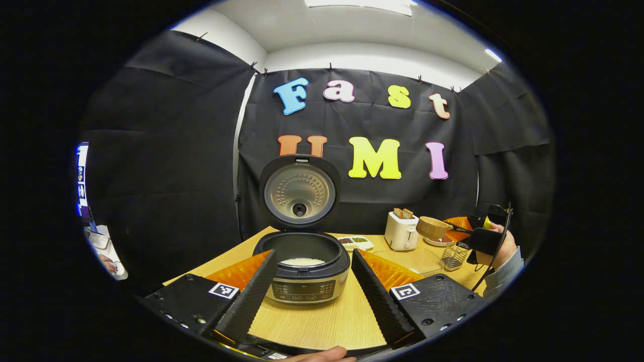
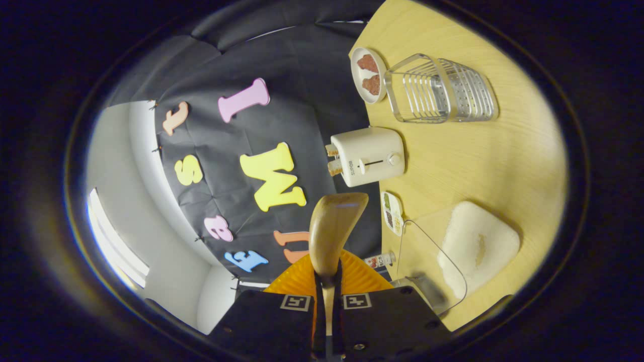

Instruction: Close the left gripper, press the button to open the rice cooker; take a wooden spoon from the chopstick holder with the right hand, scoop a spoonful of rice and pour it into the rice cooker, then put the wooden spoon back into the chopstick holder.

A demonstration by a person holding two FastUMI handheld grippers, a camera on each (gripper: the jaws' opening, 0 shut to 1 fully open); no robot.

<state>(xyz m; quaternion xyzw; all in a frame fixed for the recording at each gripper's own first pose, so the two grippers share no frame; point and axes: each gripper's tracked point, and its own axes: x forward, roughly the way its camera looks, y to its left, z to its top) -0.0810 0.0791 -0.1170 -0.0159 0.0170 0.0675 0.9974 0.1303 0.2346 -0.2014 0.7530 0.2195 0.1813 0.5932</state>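
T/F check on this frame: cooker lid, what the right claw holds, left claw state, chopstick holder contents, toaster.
1. The rice cooker lid is shut. False: it stands open, with rice in the pot.
2. The right claw grips the wooden spoon. True.
3. The left claw is clamped on the cooker. False: its fingers are spread either side of it.
4. The chopstick holder has no utensils in it. True.
5. The toaster has no bread in its slots. False: slices stick out of it.
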